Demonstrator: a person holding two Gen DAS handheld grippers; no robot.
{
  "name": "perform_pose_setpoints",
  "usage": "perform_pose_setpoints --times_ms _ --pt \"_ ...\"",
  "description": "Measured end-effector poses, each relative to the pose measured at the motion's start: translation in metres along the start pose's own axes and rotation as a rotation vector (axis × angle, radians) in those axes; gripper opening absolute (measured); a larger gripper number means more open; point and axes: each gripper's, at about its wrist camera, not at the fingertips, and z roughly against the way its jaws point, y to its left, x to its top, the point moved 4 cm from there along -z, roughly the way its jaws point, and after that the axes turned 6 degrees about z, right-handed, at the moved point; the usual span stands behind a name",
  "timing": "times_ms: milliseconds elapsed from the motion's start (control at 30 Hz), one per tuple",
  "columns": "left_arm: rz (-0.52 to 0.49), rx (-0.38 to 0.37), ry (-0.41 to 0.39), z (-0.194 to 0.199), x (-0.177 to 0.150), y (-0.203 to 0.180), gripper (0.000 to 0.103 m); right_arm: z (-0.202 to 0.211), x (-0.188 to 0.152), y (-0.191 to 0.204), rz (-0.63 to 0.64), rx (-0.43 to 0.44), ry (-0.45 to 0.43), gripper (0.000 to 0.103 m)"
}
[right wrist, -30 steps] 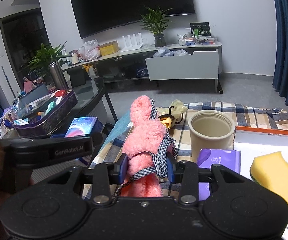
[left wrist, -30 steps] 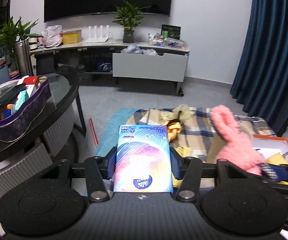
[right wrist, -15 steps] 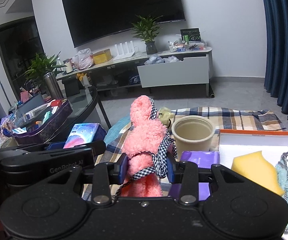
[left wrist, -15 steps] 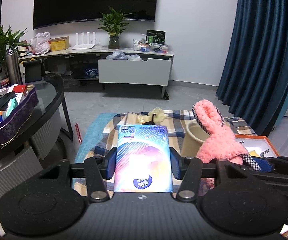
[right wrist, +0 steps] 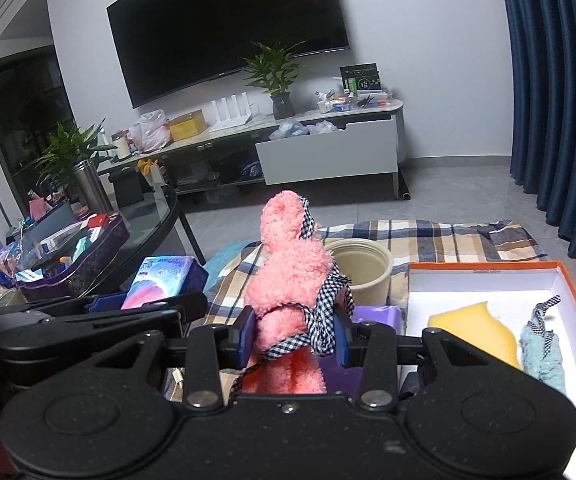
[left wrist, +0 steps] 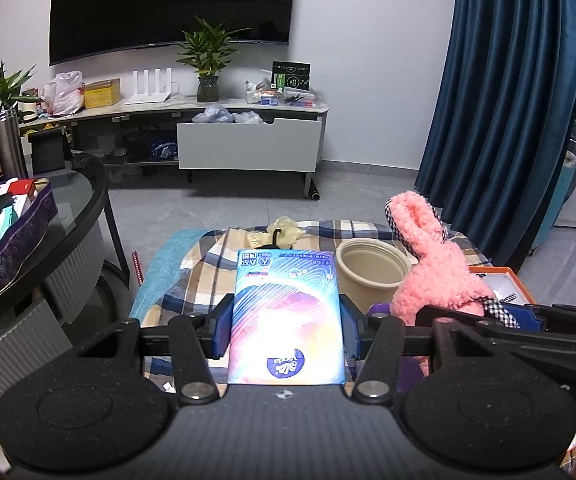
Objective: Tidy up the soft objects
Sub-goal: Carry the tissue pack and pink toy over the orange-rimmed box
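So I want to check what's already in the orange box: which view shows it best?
The right wrist view: the orange box lies open there, holding a yellow sponge and a blue fuzzy cloth. The left wrist view shows only a corner of it, behind the pink plush toy.

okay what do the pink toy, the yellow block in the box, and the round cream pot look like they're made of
Pink toy: fluffy looped plush, matte, trimmed with checked woven fabric. Yellow block: probably foam sponge, with a dull surface and an uneven, torn-looking edge. Cream pot: smooth, matte, thick-rimmed; ceramic or plastic, the look cannot settle which.
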Motion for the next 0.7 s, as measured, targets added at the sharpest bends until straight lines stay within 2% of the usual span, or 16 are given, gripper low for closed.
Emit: perform_pose_setpoints --times_ms 700 --pt "-0.042 -0.056 0.003 -0.010 0.003 -0.024 0.053 0.012 0.003 -0.033 -0.042 -0.056 -0.023 0.047"
